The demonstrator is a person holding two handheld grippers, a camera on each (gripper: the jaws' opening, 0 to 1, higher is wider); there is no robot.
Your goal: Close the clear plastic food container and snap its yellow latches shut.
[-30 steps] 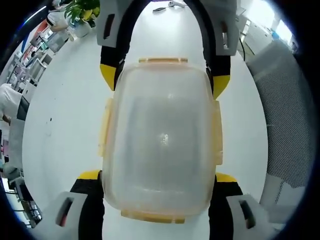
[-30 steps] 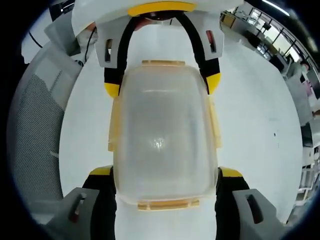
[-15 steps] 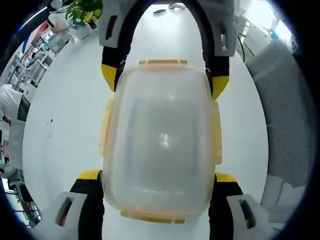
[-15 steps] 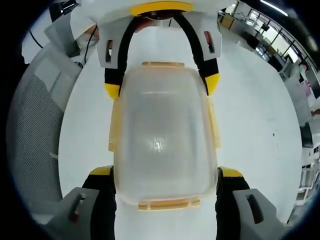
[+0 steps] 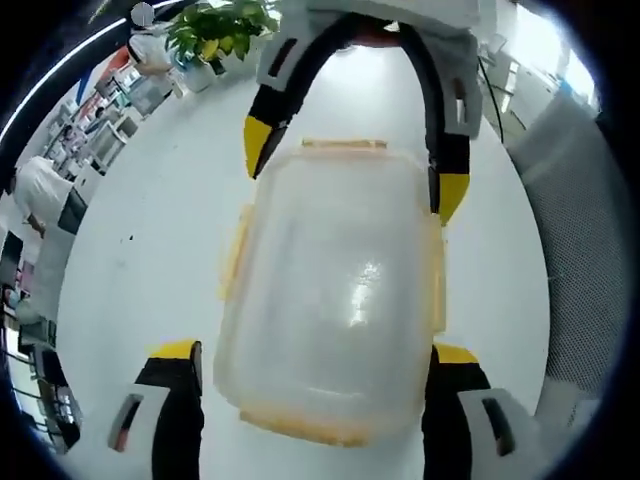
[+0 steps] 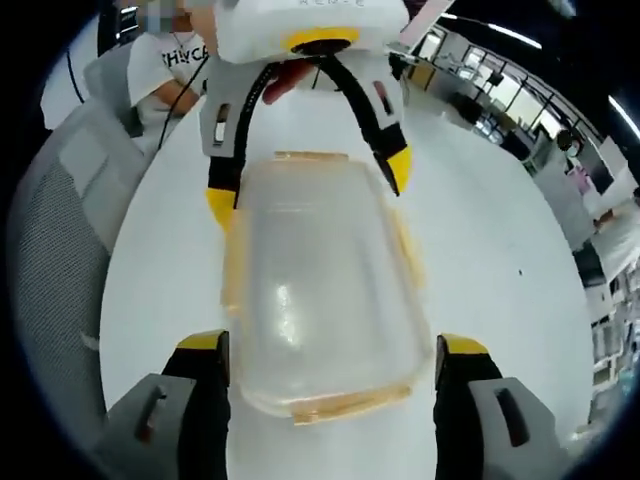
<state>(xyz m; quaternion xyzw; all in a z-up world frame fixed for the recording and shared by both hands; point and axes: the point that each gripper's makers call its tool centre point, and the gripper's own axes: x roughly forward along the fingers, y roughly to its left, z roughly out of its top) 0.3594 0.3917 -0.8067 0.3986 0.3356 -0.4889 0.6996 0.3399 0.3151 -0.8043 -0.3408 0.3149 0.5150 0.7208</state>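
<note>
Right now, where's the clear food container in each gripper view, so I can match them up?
Left gripper view: the clear container sits centre frame, between this gripper's jaws, the right gripper astride its far end.
Right gripper view: the container is centre again, the left gripper at its far end.
Shared landmark: the white table beneath it.

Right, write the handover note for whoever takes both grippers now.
Left gripper: open, jaws straddling one end of the container; whether they touch it can't be told.
Right gripper: open, straddling the opposite end.
The container sits on the white table with its lid on top. The grippers face each other across it.
Done: the lid is in place.
Unclear: the yellow latches along the edges can't be read as snapped or loose.
Left: check each latch, press down any that stand off the rim, then let go.
</note>
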